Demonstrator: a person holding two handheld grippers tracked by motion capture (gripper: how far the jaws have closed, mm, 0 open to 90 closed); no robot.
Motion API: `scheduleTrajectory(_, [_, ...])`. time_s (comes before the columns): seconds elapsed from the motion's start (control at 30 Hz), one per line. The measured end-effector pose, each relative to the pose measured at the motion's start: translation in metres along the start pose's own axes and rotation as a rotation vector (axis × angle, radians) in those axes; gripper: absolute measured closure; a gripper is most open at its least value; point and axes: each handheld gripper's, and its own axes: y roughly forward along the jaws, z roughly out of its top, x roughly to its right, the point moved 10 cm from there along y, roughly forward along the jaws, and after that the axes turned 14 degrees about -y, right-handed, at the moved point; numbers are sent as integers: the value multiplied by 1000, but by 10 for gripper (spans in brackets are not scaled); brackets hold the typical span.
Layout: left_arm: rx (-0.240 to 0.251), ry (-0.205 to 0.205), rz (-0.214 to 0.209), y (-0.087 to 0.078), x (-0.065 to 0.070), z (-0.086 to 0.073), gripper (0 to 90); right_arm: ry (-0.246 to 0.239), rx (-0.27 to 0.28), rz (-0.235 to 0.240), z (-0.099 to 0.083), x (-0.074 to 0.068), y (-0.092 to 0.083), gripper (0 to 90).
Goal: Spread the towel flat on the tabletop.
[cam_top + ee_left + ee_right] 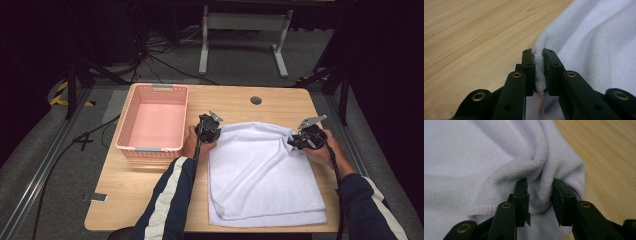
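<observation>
High view: a white towel, folded, covers the right half of the desk, reaching its near edge. The left gripper pinches the towel's far left corner, jaws nearly shut on the hem. The right gripper bites a bunched fold at the far right corner, jaws partly apart around it. A pink basket stands at the desk's far left.

I saw a soft, matt terry towel on a smooth pale wood-grain table, a pink plastic lattice basket, and matt black jaws with brass-coloured rivets.
</observation>
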Motion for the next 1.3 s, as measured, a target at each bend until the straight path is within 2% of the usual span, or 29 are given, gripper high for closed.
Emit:
scheduleTrajectory(0.07, [1,-3,-3,1,2,-1,793,17,-4,-23,-2,3,-1,559])
scheduleTrajectory(0.13, [-3,5,-2,2,1,-1,792,19,-9,-48,-3,5,-3,576])
scheduleTrajectory(0.17, [-3,5,-2,2,1,-1,792,21,-6,-45,-3,5,-4,576])
scheduleTrajectory(0.2, [-9,5,1,2,0,-1,792,21,-6,-45,-3,5,-4,611])
scheduleTrajectory(0.23, [-10,8,-1,2,0,-1,794,25,-10,-15,-5,3,-2,693])
scheduleTrajectory(0.27, [-5,7,-2,3,0,-1,794,25,-10,-15,-5,3,-2,693])
scheduleTrajectory(0.3, [-12,8,3,3,0,-1,798,39,9,9,-4,1,0,797])
scheduleTrajectory(0.33, [-10,8,3,3,0,-1,801,36,14,8,-3,1,0,835])
scheduleTrajectory(0.43, [-7,7,2,4,-1,1,809,27,17,-22,-1,4,-1,853])
scheduleTrajectory(0.47, [4,2,8,3,-2,5,809,30,36,-31,2,7,-4,854])
scheduleTrajectory(0.53, [36,-2,17,0,-3,15,815,97,125,-115,15,33,-24,854])
scheduleTrajectory(0.57, [49,-4,26,0,-4,19,816,121,152,-148,19,42,-32,854])
scheduleTrajectory(0.6, [49,-4,26,0,-4,19,816,121,152,-148,19,42,-32,854])
scheduleTrajectory(0.63, [55,-9,30,-2,-5,24,816,137,170,-178,22,52,-38,854])
scheduleTrajectory(0.67, [75,-25,25,-4,-5,29,818,165,191,-191,25,61,-45,855])
scheduleTrajectory(0.77, [119,-74,1,-10,-6,44,819,180,201,-244,27,78,-55,855])
scheduleTrajectory(0.8, [118,-70,6,-12,-6,46,819,186,202,-244,28,79,-57,856])
scheduleTrajectory(0.87, [155,-93,-12,-18,-2,54,819,180,213,-253,29,79,-59,855])
scheduleTrajectory(0.93, [167,-88,-41,-27,3,57,817,176,243,-233,32,76,-62,855])
scheduleTrajectory(0.97, [174,-72,-66,-35,9,58,816,171,258,-240,32,75,-66,856])
scheduleTrajectory(1.0, [205,-42,-91,-46,15,59,816,168,278,-222,33,71,-70,855])
scheduleTrajectory(1.03, [209,-27,-113,-53,20,58,816,160,304,-195,32,65,-75,856])
scheduleTrajectory(1.07, [224,-7,-166,-65,28,55,816,144,302,-196,30,62,-79,855])
scheduleTrajectory(1.1, [220,9,-186,-73,32,51,816,127,319,-171,28,54,-85,854])
scheduleTrajectory(1.13, [244,31,-220,-87,38,46,817,112,338,-136,27,48,-89,854])
scheduleTrajectory(1.17, [255,51,-247,-98,42,41,817,76,357,-122,23,40,-98,854])
scheduleTrajectory(1.2, [263,62,-273,-109,45,34,818,63,374,-113,20,35,-106,854])
scheduleTrajectory(1.27, [272,97,-296,-128,50,20,818,34,443,-35,16,18,-125,853])
scheduleTrajectory(1.3, [272,101,-313,-137,51,14,817,8,454,-8,12,9,-133,853])
